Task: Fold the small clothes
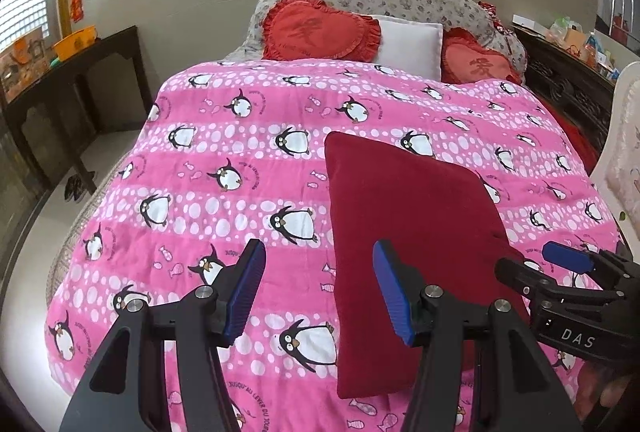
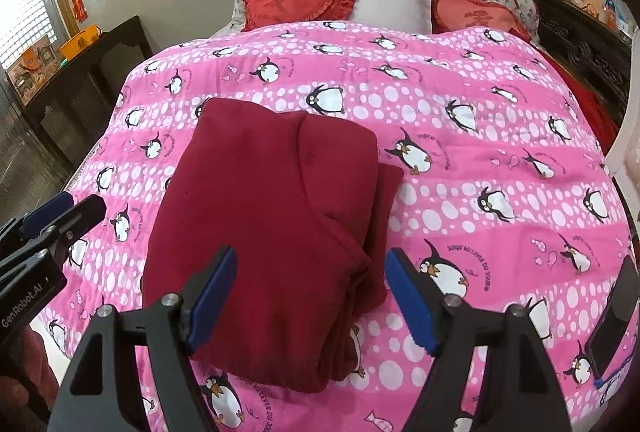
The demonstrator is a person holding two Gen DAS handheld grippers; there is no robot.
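Folding looks nearly done, with the dark red garment (image 2: 272,216) lying in a compact folded bundle on the pink penguin quilt (image 2: 480,160) of the bed, while left gripper (image 1: 320,292) and right gripper (image 2: 310,296) hover spread and empty-jawed above it.

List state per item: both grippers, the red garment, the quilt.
left gripper: open, empty, over the garment's left edge
right gripper: open, empty, garment's near corner below it
dark red garment: folded, lying flat on quilt
pink penguin quilt: spread over the bed
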